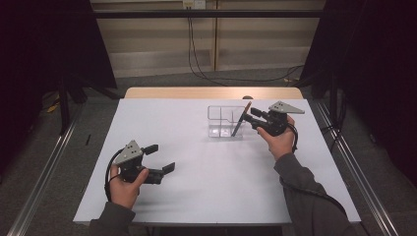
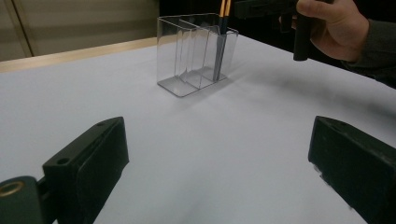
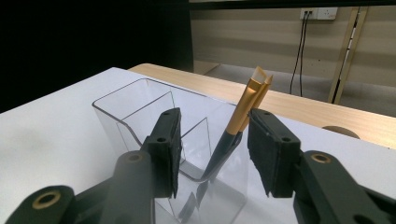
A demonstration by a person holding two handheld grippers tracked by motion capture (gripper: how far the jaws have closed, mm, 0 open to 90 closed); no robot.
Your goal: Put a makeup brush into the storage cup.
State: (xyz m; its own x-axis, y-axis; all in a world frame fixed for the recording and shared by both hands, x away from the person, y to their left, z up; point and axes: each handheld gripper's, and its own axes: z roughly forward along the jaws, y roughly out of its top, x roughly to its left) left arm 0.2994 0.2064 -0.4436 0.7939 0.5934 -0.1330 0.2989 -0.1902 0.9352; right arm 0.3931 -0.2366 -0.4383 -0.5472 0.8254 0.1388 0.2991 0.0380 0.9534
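tweezers (image 3: 236,128) lean in the clear organizer (image 3: 140,112), loose between the half-open right fingers (image 3: 273,154); left fingers (image 2: 88,163) wide, empty.

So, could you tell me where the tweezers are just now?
In the high view, the tweezers lean in the right end of the clear organizer, just left of the right gripper.

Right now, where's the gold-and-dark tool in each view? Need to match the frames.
High view: the tool leans in the clear organizer's right end, right of centre, beside the right gripper.
Left gripper view: top centre, in the organizer's far-right compartment.
Right gripper view: centre, between the open jaws, pads not touching.
Shared landmark: the clear organizer.
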